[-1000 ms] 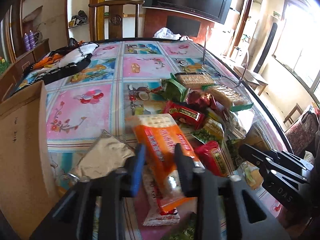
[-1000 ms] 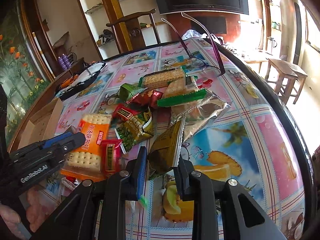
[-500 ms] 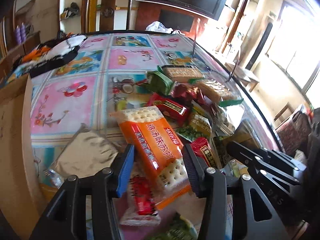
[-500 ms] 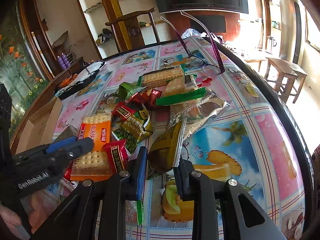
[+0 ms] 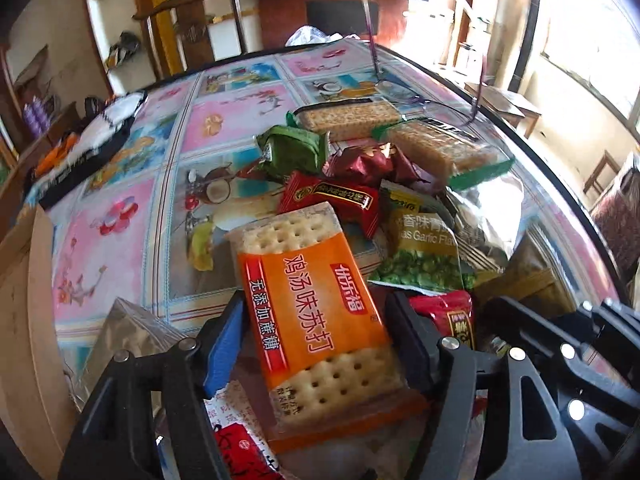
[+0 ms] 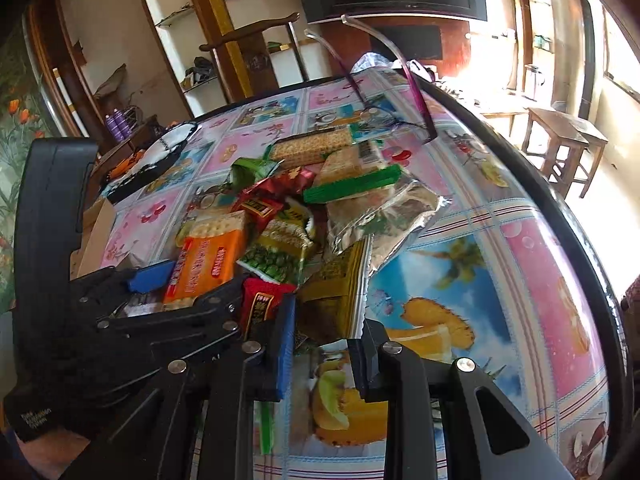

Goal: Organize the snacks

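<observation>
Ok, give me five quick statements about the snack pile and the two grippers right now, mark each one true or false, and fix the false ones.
1. The left gripper has its jaws apart around the orange cracker pack. True; they have just been opening, and the pads stand clear of the pack.
2. The right gripper holds nothing. False; it is shut on an olive-gold snack packet.
3. A pair of glasses rests on the table beyond the pile. True.
4. The green pea packet lies to the left of the orange cracker pack in the left wrist view. False; it lies to its right.
5. The tablecloth is plain white. False; it shows coloured fruit and flower panels.
</observation>
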`<state>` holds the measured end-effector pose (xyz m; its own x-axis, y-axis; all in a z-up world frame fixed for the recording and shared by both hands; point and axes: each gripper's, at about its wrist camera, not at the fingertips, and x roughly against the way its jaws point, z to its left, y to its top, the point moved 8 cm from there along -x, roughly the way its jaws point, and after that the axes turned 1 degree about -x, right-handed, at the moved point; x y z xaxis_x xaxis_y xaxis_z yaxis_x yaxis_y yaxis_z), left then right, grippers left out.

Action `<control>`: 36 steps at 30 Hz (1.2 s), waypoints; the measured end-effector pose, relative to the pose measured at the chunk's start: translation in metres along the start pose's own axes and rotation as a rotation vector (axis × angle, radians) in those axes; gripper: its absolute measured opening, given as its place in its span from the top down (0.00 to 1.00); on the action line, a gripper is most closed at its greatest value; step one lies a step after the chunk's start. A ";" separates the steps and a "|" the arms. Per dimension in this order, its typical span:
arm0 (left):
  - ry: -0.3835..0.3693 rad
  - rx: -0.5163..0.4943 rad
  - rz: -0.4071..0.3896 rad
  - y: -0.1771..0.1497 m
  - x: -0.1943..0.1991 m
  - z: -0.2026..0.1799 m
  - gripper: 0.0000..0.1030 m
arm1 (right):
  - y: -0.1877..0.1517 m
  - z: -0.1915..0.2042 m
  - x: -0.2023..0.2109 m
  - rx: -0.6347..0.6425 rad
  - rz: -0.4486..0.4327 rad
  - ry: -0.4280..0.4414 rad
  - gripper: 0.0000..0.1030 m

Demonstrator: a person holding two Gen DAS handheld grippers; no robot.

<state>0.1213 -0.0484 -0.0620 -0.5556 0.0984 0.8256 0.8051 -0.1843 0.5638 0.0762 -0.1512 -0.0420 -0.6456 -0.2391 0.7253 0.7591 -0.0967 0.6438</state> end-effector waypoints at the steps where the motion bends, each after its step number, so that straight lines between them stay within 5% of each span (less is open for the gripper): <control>1: 0.001 -0.013 -0.002 0.000 0.000 -0.001 0.39 | 0.000 -0.001 0.000 -0.009 0.002 0.009 0.74; 3: 0.000 -0.019 -0.015 -0.001 0.002 0.000 0.49 | 0.000 -0.001 0.000 -0.012 0.005 0.011 0.74; 12: -0.058 0.035 -0.035 -0.005 0.015 0.017 0.49 | 0.001 -0.001 0.002 -0.012 -0.007 0.010 0.74; 19: -0.099 0.076 -0.123 0.006 0.041 0.021 0.49 | 0.004 -0.002 0.004 -0.011 -0.021 -0.001 0.75; 36: -0.110 0.106 -0.165 0.011 0.059 0.031 0.49 | 0.009 -0.001 0.012 -0.013 -0.062 0.007 0.76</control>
<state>0.1043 -0.0146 -0.0064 -0.6606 0.2258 0.7160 0.7254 -0.0539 0.6863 0.0751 -0.1563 -0.0276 -0.6910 -0.2391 0.6822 0.7186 -0.1244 0.6842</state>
